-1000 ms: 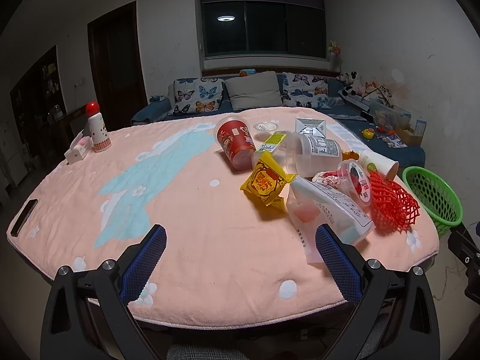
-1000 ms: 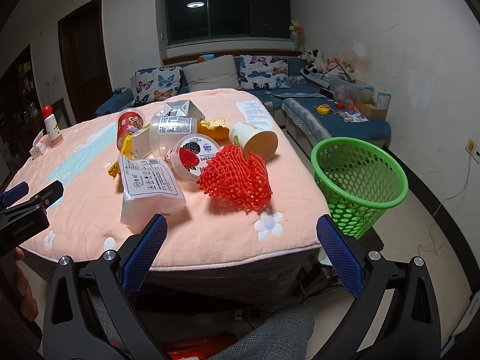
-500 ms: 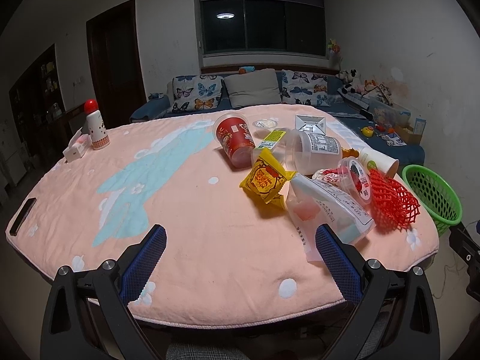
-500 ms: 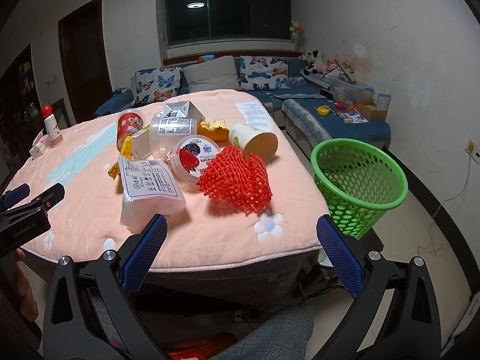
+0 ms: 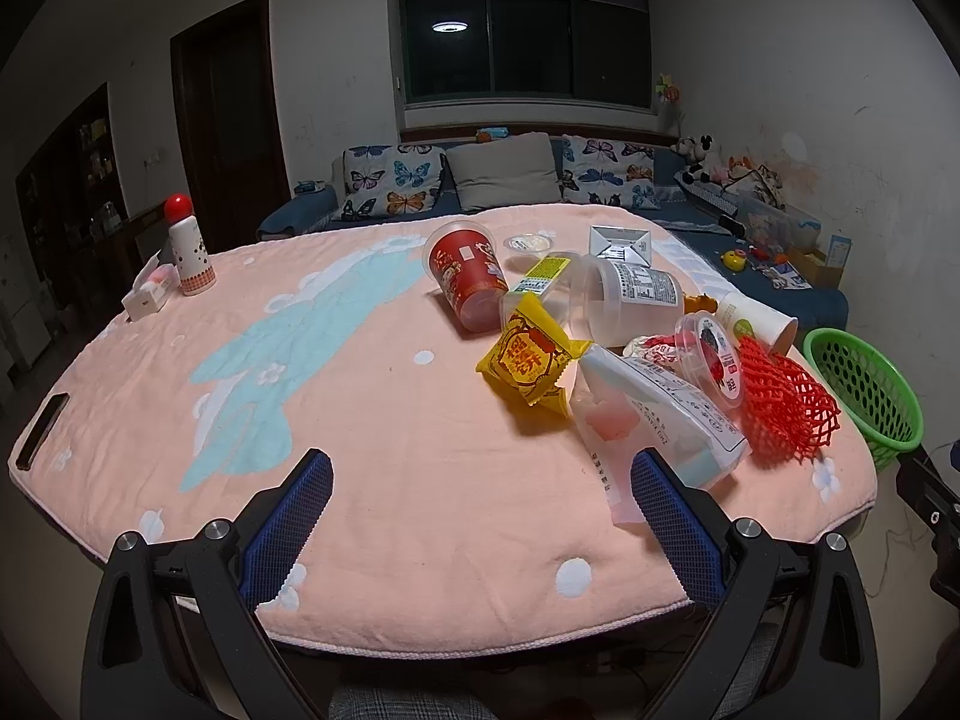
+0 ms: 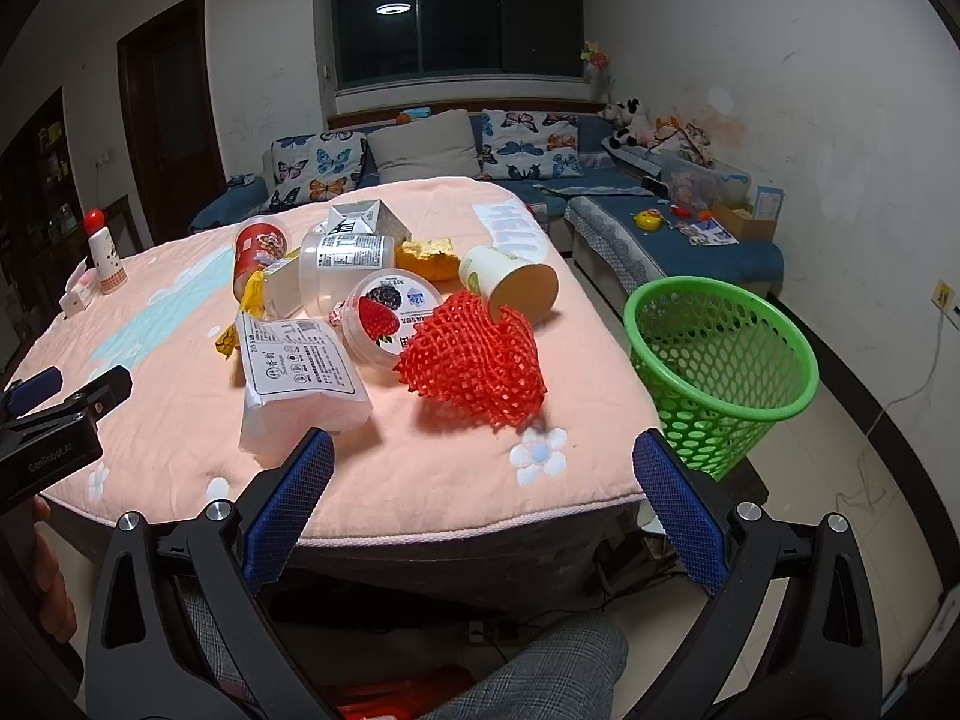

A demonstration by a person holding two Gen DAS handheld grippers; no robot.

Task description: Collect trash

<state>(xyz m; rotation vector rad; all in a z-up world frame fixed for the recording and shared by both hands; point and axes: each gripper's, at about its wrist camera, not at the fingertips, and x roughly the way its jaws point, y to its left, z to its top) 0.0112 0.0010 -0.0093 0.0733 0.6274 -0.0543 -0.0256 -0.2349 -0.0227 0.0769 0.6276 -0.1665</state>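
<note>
You are holding both claws wide and empty, left claw (image 5: 480, 510) and right claw (image 6: 483, 507), at the desk's (image 5: 360, 420) near edge. Trash is lying mid-frame: red net (image 6: 474, 360), white bag (image 6: 300, 384); the green basket (image 6: 720, 360) is standing at right.

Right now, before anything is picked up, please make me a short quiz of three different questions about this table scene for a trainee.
1. True or false: the green basket stands on the table.
2. Which item lies nearest the basket? A) red foam net B) red noodle cup C) yellow snack bag
3. Fill in: both the left gripper and the right gripper are ____ and hold nothing.

Key: 1 false, it stands on the floor beside the table; 2 A; 3 open.
</note>
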